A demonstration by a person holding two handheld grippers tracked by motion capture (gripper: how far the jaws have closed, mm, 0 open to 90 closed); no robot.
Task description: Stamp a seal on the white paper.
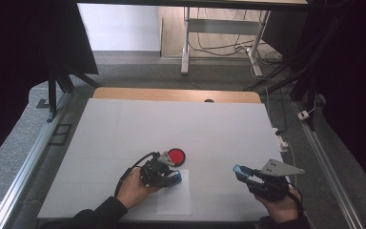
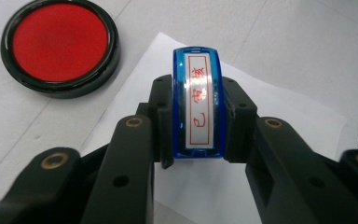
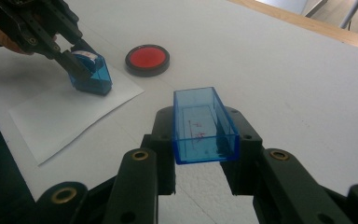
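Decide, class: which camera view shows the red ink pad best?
The left gripper view: the red ink pad is close, its black rim sharp. The right gripper view shows it smaller, beyond the paper; the high view, tiny.

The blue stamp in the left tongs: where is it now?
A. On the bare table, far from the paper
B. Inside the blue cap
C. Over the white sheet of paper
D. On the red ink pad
C: the left tongs hold the blue stamp down over the white sheet of paper, beside the red ink pad, while the blue cap sits in the right tongs.
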